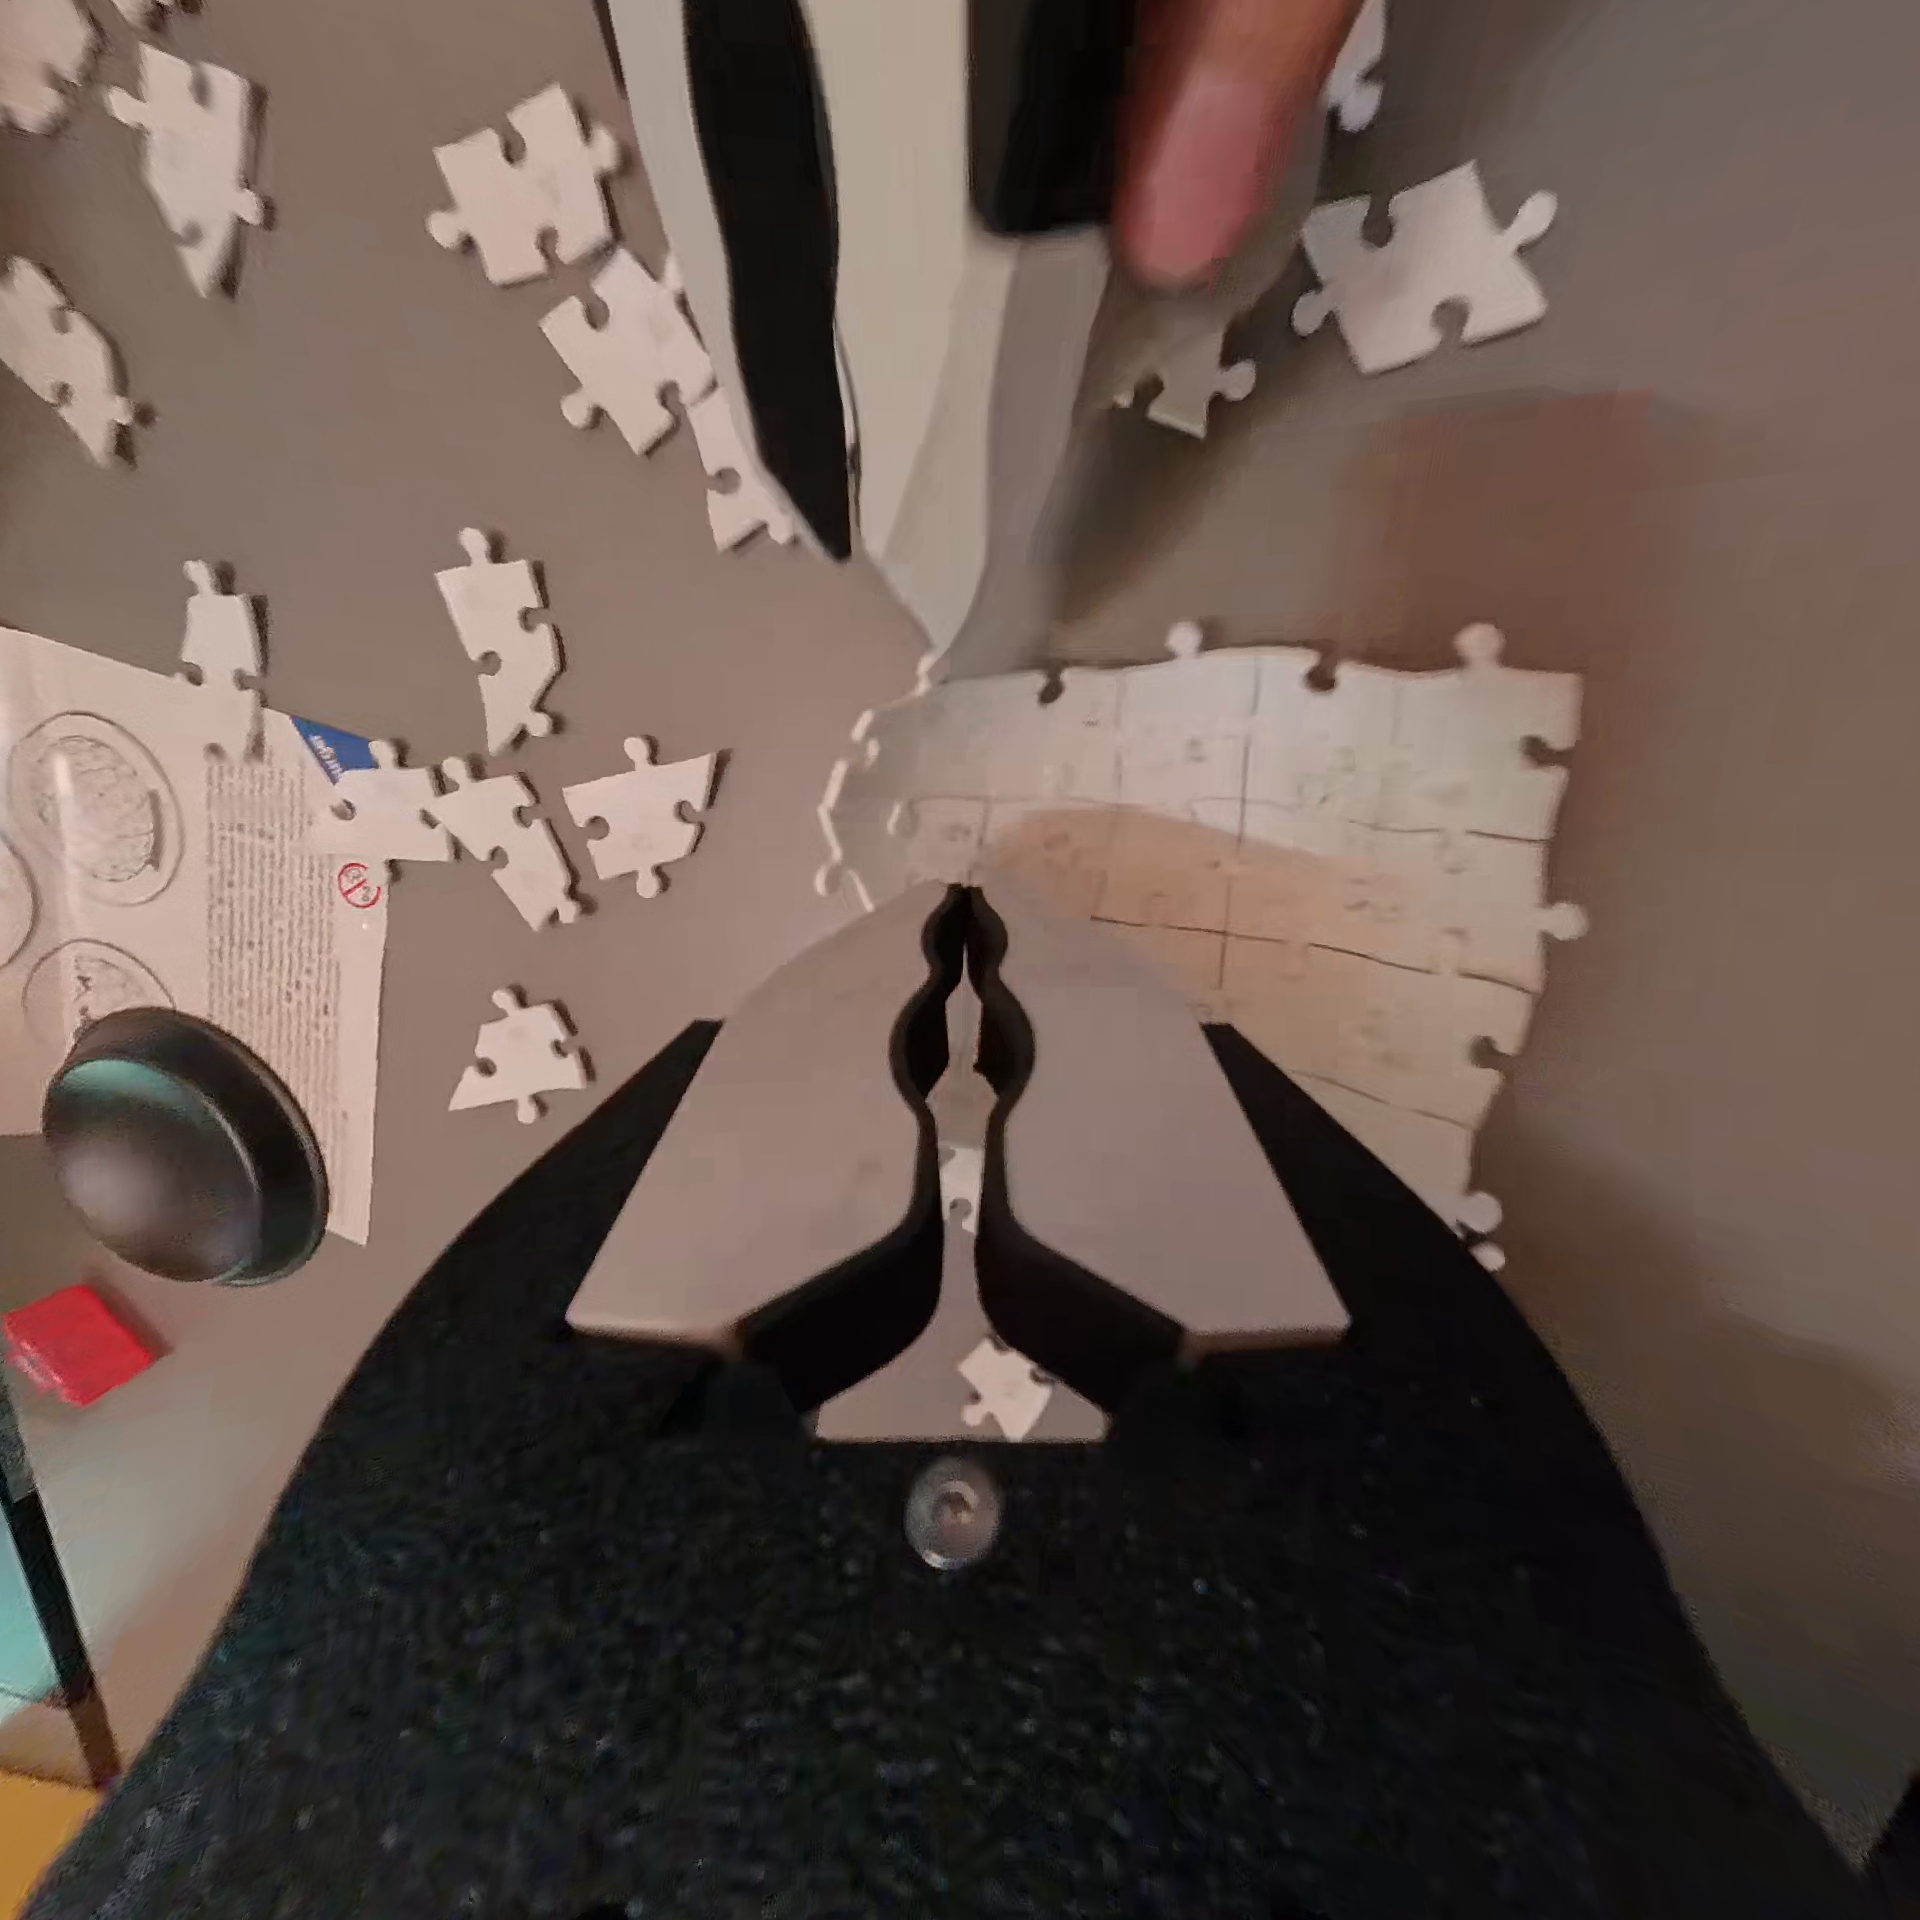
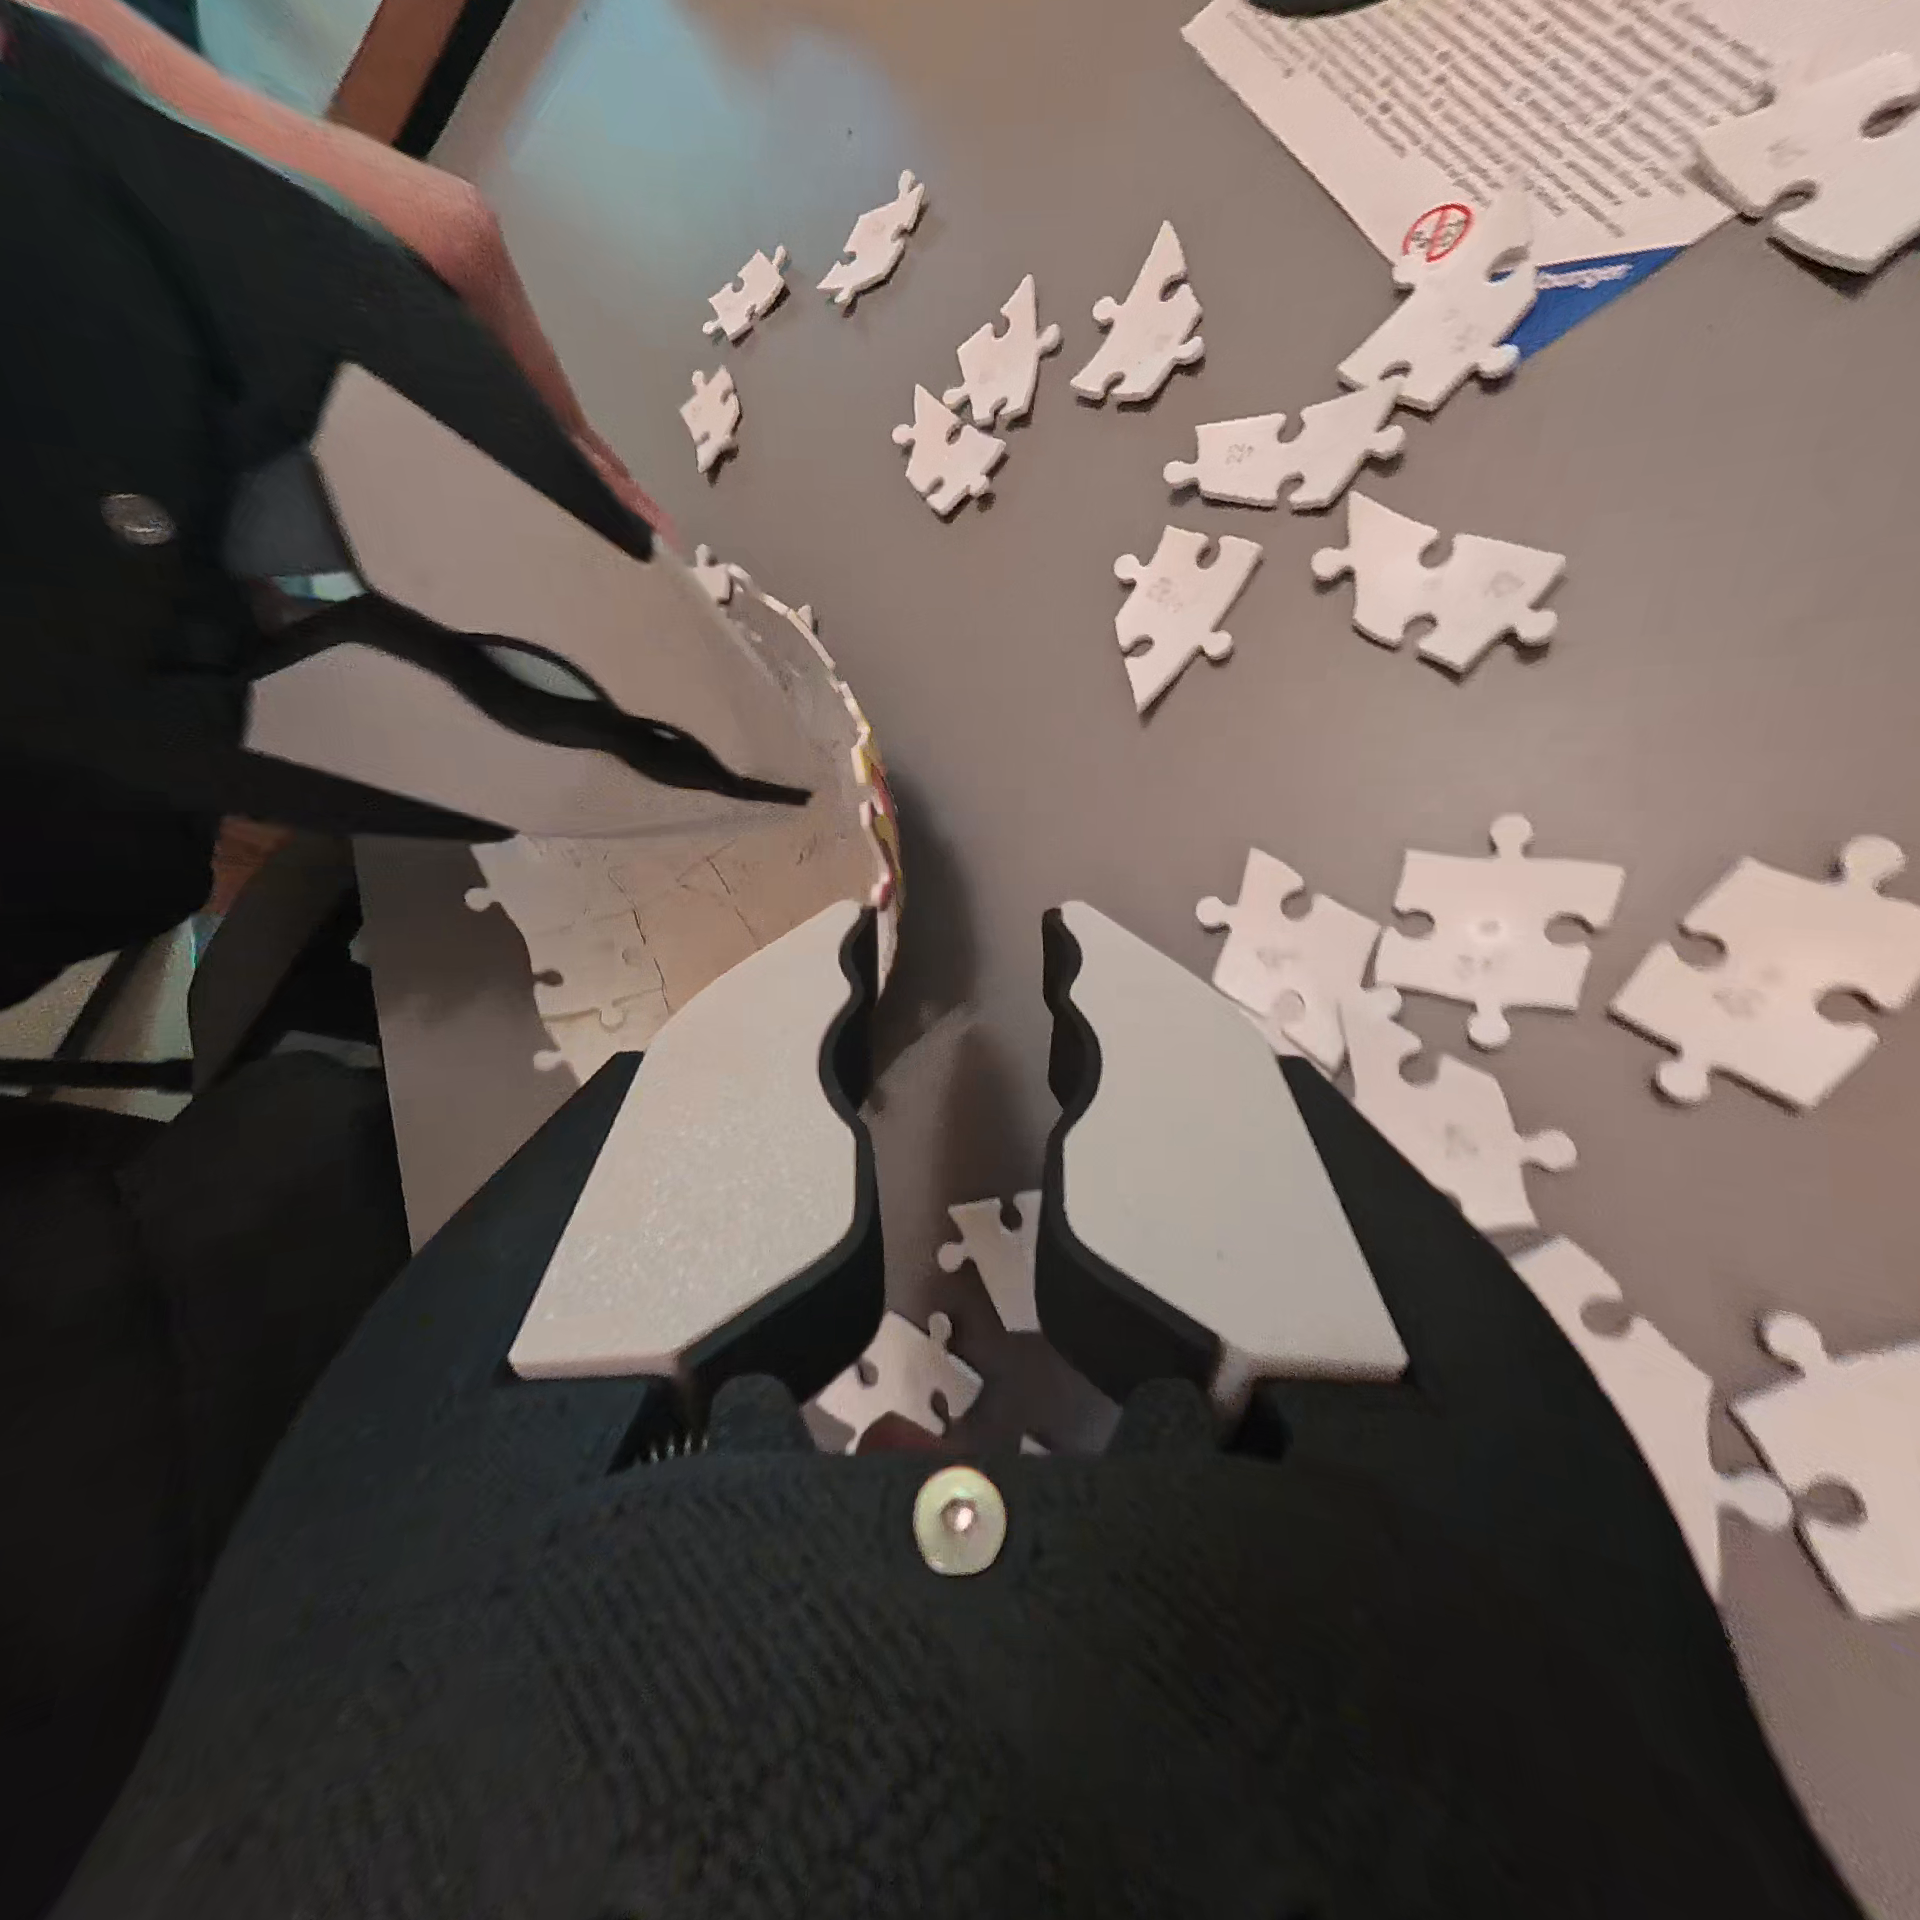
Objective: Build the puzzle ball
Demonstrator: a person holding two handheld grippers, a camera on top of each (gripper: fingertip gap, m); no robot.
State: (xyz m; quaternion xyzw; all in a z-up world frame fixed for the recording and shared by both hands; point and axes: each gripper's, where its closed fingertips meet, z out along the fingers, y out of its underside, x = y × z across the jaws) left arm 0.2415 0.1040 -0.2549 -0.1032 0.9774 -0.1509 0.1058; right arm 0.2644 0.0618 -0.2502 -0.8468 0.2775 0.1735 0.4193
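An assembled, curved section of white-backed jigsaw puzzle (image 1: 1299, 831) stands on edge on the grey table (image 1: 1714, 520). My left gripper (image 1: 962, 896) is shut, and its tips pinch the section's near edge. A thin edge of the section shows between the pads. In the right wrist view the left gripper (image 2: 800, 795) reaches over the inner side of the same section (image 2: 665, 914), whose coloured outer face shows at the rim. My right gripper (image 2: 956, 920) is open with only bare table between its pads. Its left fingertip (image 2: 854, 935) is right beside the section's rim.
Several loose white puzzle pieces (image 2: 1496, 935) lie scattered over the table (image 2: 1039, 623). A printed leaflet (image 1: 281, 935) lies at the left, with a black round knob (image 1: 177, 1143) on it and a red box (image 1: 73, 1340) nearby. A person's finger (image 1: 1205, 135) shows at the top. The grippers' ends are close to 5 cm from one another.
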